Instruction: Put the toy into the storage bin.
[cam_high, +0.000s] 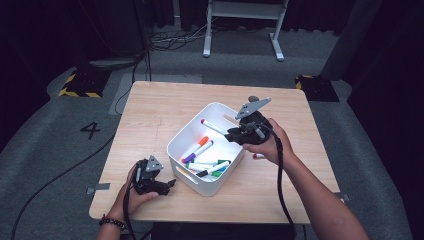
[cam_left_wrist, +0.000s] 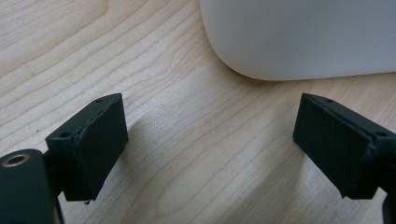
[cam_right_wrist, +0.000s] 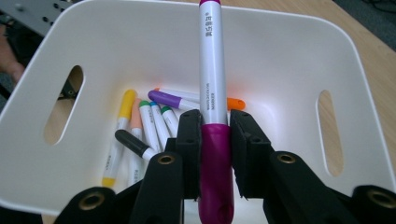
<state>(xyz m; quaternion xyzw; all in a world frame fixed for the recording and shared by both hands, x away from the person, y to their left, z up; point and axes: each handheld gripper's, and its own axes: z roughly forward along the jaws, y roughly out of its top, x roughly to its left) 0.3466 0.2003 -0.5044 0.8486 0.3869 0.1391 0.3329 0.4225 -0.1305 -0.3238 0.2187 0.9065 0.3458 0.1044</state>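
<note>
A white bin (cam_high: 178, 140) (cam_right_wrist: 289, 51) sits mid-table with several markers (cam_high: 202, 150) (cam_right_wrist: 144, 119) lying in it. My right gripper (cam_high: 233, 134) (cam_right_wrist: 214, 133) hovers over the bin's right rim, shut on the magenta cap of a white marker (cam_high: 214, 127) (cam_right_wrist: 212, 79) that points out over the bin. My left gripper (cam_high: 169, 184) (cam_left_wrist: 210, 140) rests on the wood near the bin's front left corner (cam_left_wrist: 280, 42), its jaws wide open with bare table between them.
The wooden table (cam_high: 150, 110) has free surface to the left of and behind the bin. Its front edge is close to my left hand. A grey carpeted floor, cables and a white desk frame (cam_high: 245, 25) lie beyond the table.
</note>
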